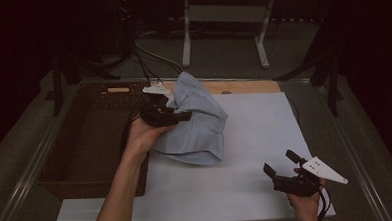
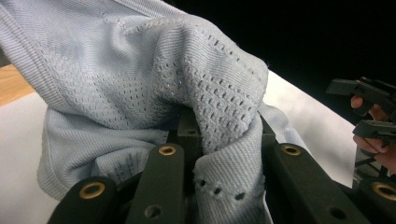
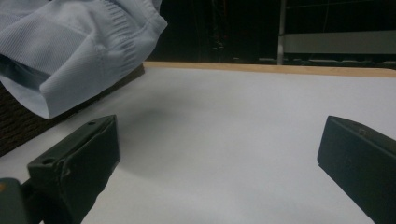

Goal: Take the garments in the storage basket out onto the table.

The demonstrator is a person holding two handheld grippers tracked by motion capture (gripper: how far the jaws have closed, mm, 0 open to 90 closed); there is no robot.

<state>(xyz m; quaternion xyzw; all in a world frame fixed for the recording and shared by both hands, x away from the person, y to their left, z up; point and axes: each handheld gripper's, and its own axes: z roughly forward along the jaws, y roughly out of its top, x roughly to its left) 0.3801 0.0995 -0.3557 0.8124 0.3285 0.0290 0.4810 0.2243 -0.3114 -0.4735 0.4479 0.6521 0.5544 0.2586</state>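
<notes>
**Left gripper clamped on a pale blue garment above the white board**

The left gripper (image 1: pixel 170 113) has its jaws closed on a fold of the pale blue garment (image 1: pixel 197 121); in the left gripper view the knit cloth (image 2: pixel 154 79), part plain and part perforated mesh, is bunched between the two black jaws and spills over them; the left hand (image 1: pixel 142 135) holds the gripper near the left edge of the white board (image 1: pixel 255 133), and the garment hangs in a crumpled mass from the jaws, its lower part over the board's left half; whether the hem touches the board cannot be told. The right gripper (image 1: pixel 282 163) sits at the board's near right corner, well apart from the garment, in the right hand (image 1: pixel 304 200); its jaws stand wide apart with nothing between them, and the right gripper view shows bare board (image 3: pixel 224 140) in the gap, with a ribbed edge of the garment (image 3: pixel 74 51) hanging at upper left. A brown woven basket (image 1: pixel 92 140) lies just beside the board's left edge, under the left forearm; a strip of wooden tabletop (image 1: pixel 248 86) shows along the board's far edge.
</notes>
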